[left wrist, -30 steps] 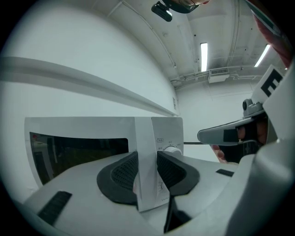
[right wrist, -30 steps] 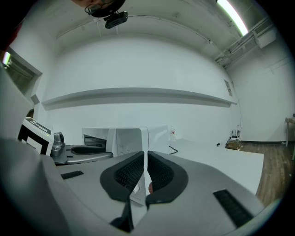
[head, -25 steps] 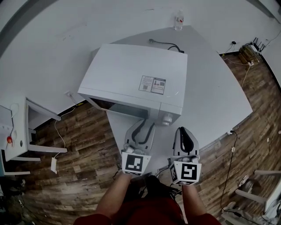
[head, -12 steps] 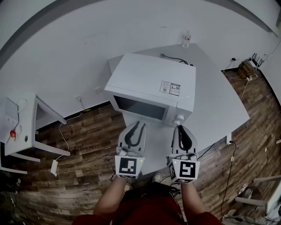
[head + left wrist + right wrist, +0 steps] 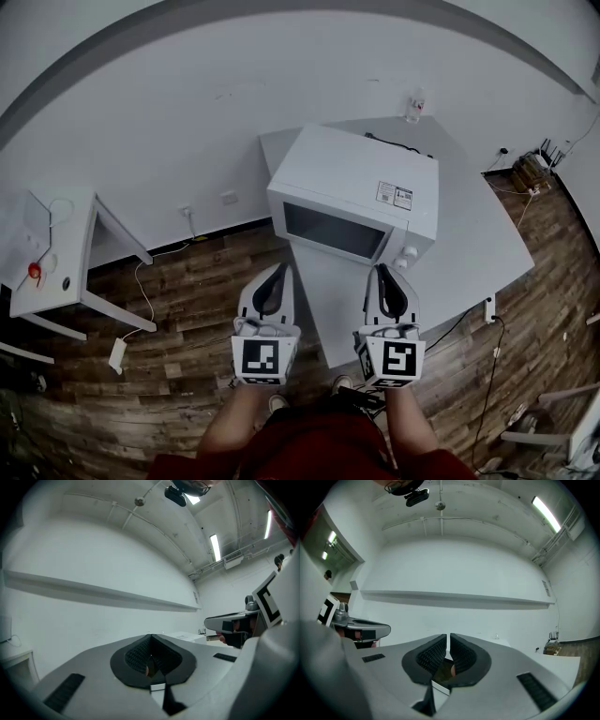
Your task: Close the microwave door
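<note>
White boxy microwave [image 5: 361,202] sits on the pale grey table [image 5: 469,244] in the head view, up against the wall. Its dark glass door [image 5: 333,232] looks flush with the front, so I'd call the closing pretty much done. The left gripper [image 5: 278,274] and right gripper [image 5: 384,272] both sit well short of it. The left one is out over the wood-plank floor [image 5: 187,300] and the right one is by the table's near edge.

Left gripper view: the jaws are pressed together with nothing between them, and they point level at a bare wall.

Right gripper view: same deal. The ribbed pads [image 5: 433,656] are together apart from a hairline slit, nothing is held, and it's aimed at the wall.

If I were finishing this, I'd check the seam on the side by the round knobs [image 5: 405,258]. A door can look shut from above without being latched. If there's any gap, keep the jaws together and use the tips as a blunt pusher on that free edge. Push straight in, nice and slow, so the whole oven doesn't slide on the table.
</note>
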Demonstrator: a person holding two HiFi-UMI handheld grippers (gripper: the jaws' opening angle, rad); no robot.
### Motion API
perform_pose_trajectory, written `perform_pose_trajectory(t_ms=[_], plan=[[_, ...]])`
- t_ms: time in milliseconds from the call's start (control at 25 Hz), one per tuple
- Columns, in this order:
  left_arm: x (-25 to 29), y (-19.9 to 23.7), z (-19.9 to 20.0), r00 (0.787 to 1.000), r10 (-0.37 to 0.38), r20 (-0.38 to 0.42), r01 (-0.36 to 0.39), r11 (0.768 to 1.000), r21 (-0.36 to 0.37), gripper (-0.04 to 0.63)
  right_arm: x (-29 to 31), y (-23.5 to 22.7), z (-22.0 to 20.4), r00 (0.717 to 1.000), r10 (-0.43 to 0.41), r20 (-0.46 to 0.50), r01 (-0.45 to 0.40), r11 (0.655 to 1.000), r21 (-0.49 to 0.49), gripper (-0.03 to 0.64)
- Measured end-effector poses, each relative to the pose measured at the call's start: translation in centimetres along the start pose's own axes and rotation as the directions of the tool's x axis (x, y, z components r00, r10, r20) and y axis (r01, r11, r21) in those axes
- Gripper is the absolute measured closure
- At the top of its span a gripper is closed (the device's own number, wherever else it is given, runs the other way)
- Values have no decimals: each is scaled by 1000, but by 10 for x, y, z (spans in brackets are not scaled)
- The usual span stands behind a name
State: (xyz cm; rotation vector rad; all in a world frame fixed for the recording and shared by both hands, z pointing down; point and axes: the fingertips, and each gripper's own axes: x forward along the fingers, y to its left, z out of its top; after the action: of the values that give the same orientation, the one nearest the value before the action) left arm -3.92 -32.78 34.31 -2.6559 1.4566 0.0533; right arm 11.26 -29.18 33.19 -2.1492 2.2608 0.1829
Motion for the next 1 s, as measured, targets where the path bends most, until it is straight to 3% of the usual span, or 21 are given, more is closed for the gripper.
perform_pose_trajectory(t_ms=[400,1000], plan=[[-20,22,4,1000,24,12,-24,1000,1,568,1,39,4,1000,16,-5,-16,1000,-10,572],[-16,17,7,1000,18,14,-18,1000,11,569,4,37,3,1000,23,-14,-23,1000,-12,572]])
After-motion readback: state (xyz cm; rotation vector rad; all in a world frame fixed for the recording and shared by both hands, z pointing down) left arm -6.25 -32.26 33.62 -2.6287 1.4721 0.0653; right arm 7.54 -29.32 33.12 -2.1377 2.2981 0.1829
